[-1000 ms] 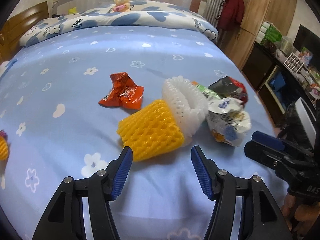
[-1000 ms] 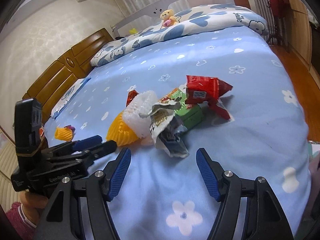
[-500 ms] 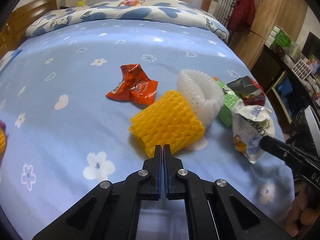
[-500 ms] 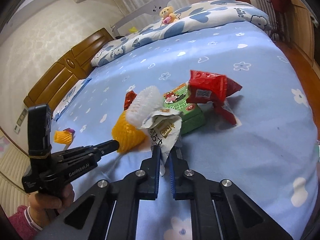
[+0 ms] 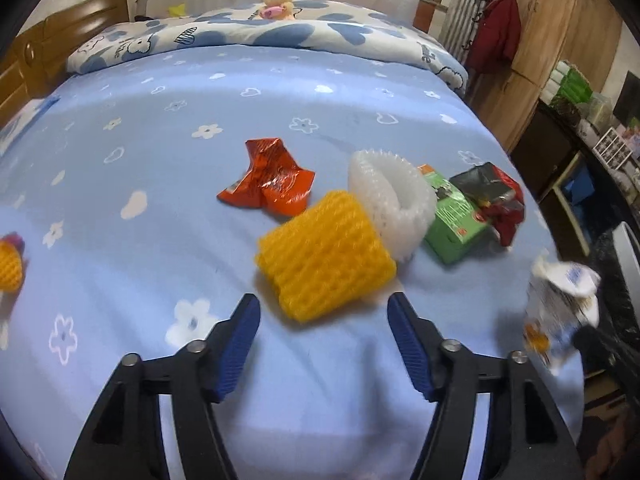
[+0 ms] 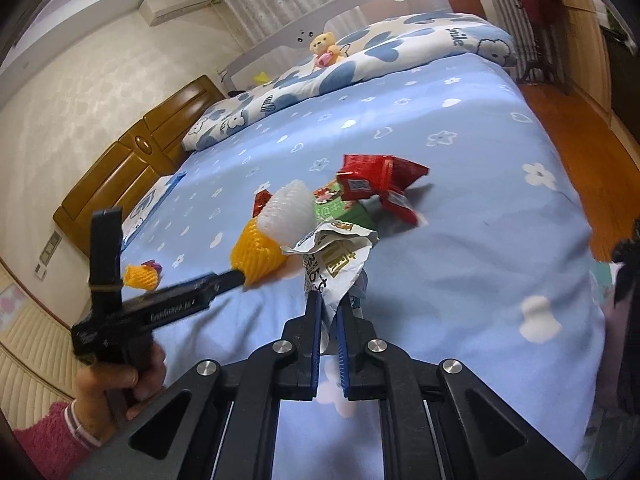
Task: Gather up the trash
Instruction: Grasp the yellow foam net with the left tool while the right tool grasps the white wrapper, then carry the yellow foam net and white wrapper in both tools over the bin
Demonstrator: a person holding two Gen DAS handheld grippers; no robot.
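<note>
Trash lies on a blue flowered bed. My left gripper is open just in front of a yellow foam net, not touching it. A white foam net leans against it. An orange wrapper, a green carton and a red-black wrapper lie around. My right gripper is shut on a silver-white snack wrapper and holds it above the sheet; it shows blurred at the right in the left wrist view.
A second small yellow net lies at the far left. A folded quilt with a teddy bear sits at the bed's head. Wardrobe and shelves stand to the right; the bed edge drops to a wooden floor.
My left gripper opened after being shut in front of the yellow net. My right gripper lifted the silver-white wrapper off the pile and pulled it back.
</note>
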